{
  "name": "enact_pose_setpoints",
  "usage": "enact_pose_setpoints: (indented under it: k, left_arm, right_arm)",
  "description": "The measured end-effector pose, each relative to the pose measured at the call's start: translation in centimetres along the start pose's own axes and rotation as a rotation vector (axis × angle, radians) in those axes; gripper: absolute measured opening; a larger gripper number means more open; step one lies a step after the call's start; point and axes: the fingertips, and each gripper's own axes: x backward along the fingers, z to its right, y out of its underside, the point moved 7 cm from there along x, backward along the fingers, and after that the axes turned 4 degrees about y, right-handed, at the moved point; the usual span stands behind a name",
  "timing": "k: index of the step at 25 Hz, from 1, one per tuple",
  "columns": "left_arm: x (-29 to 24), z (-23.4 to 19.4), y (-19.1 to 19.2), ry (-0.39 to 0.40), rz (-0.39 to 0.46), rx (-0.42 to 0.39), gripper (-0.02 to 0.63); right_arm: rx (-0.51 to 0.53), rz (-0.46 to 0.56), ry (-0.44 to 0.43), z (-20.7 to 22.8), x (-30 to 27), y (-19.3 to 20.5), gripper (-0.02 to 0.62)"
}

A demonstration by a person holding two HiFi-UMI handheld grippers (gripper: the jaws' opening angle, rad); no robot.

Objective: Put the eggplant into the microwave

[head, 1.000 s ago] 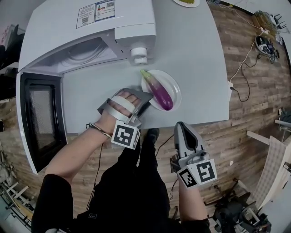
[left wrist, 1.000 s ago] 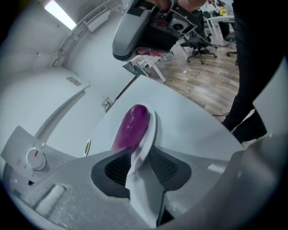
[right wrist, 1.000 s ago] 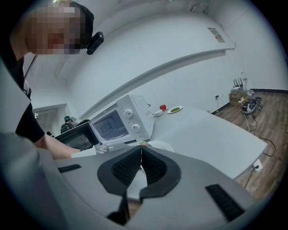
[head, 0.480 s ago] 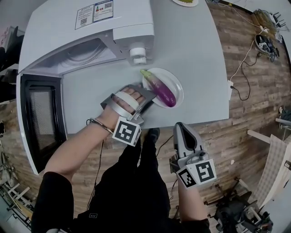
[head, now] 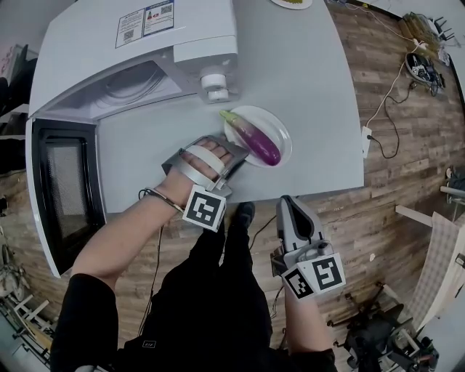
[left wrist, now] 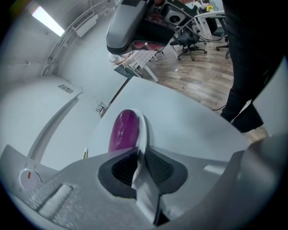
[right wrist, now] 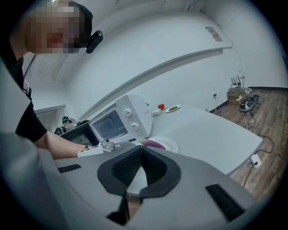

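Observation:
A purple eggplant [head: 256,139] with a green stem lies on a white plate [head: 281,133] on the grey table, right of the white microwave [head: 145,43], whose door [head: 62,189] hangs open to the left. My left gripper [head: 231,157] is at the plate's near-left edge. Its jaws are closing, and in the left gripper view the plate's rim [left wrist: 143,130] stands between the pads [left wrist: 158,165], which press on it, with the eggplant [left wrist: 123,130] just beyond. My right gripper [head: 288,205] hangs shut and empty off the table's near edge, and points toward the plate [right wrist: 170,144].
A small dish of something green [head: 294,3] sits at the table's far edge, with a red thing [right wrist: 161,107] beside it. The microwave's knobs [head: 212,83] face the plate. A cable and a wall plug [head: 367,134] hang off the table's right side over the wooden floor.
My left gripper edged up to the plate's near-left rim and its jaws came together on it. The right gripper stayed where it was.

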Motion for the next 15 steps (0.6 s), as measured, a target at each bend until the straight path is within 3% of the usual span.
enact_pose_setpoints:
  k: [4,9,15]
  left_arm:
    - [-0.11,0.0,-0.18,0.0,-0.013,-0.015,0.049]
    - [-0.05,-0.59,-0.27,-0.115,-0.063,-0.113,0.035]
    - [0.08,-0.38,-0.21,-0.165,-0.076,-0.153,0.029]
  right_arm:
    - [-0.004,-0.003,-0.003,-0.02,0.18,0.23,0.015]
    - [-0.003,-0.008,-0.011,-0.26,0.22,0.33,0.015]
    - [0.001,-0.01,-0.01,-0.14,0.25,0.32,0.015]
